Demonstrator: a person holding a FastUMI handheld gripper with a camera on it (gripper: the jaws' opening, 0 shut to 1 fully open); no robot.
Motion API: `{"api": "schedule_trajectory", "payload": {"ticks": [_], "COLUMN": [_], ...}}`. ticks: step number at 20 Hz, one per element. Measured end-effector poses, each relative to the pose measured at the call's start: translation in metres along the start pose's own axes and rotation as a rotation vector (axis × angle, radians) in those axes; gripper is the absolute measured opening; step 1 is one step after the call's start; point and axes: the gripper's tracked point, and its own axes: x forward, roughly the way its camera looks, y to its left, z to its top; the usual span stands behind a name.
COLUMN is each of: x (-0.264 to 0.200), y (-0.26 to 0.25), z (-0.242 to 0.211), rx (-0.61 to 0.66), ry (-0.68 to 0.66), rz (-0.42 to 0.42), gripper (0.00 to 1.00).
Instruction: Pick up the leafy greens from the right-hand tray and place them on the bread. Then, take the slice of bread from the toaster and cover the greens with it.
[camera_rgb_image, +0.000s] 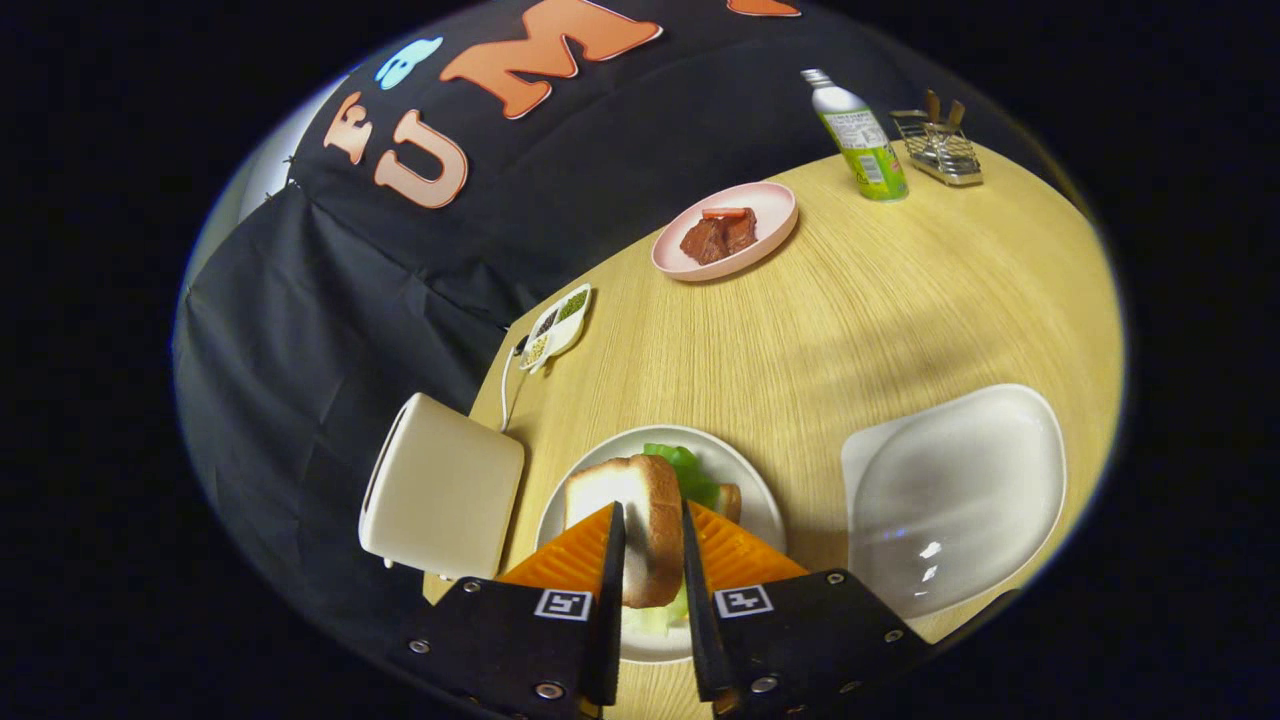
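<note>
The gripper (648, 545) is clamped on a slice (640, 525) of bread, both fingers (612, 560) pressing its flat faces so it stands on edge between them, crust toward the camera; held that way it hangs over the white plate (760, 500), which suggests it is being brought down as the cover; the greens (685, 472) lie on the plate just beyond the slice, with the corner of a 2nd piece of bread (728, 497) showing beside them, so the first half of the task looks done; the held slice is pale with a tan crust, thick and soft-looking, and I judge it needs tipping flat before release; whether its lower edge touches the greens I cannot tell; the toaster (445, 495) stands just beside the plate on the counter (850, 310), its slot turned away; the tray (955, 490) sits on the plate's other side, glossy and bare; farther off stand a pink plate (765, 205) with meat (718, 237), a bottle (860, 135), a wire rack (940, 150) and a small spice dish (557, 325).
</note>
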Motion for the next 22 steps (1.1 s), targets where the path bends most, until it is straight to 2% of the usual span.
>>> {"api": "schedule_trajectory", "payload": {"ticks": [2,3,4,6,9,12,14,16,20,22], "x": [-0.003,-0.006,-0.01,-0.02,-0.042,-0.067,-0.088,-0.108,-0.151,-0.167], "y": [-0.007,-0.007,-0.002,0.004,0.006,0.015,0.02,0.028,0.05,0.051], "z": [0.001,0.003,0.006,0.015,0.038,0.058,0.075,0.093,0.12,0.13], "rx": [-0.038,-0.047,-0.053,-0.083,-0.154,-0.196,-0.237,-0.286,-0.353,-0.419], "ry": [-0.018,-0.028,-0.042,-0.088,-0.194,-0.304,-0.392,-0.487,-0.68,-0.761], "rz": [-0.037,-0.038,-0.027,-0.016,-0.053,-0.081,-0.1,-0.114,-0.09,-0.129], "gripper": [0.38,0.41,0.49,0.56,0.66,0.83,0.9,0.93,0.93,0.95]}}
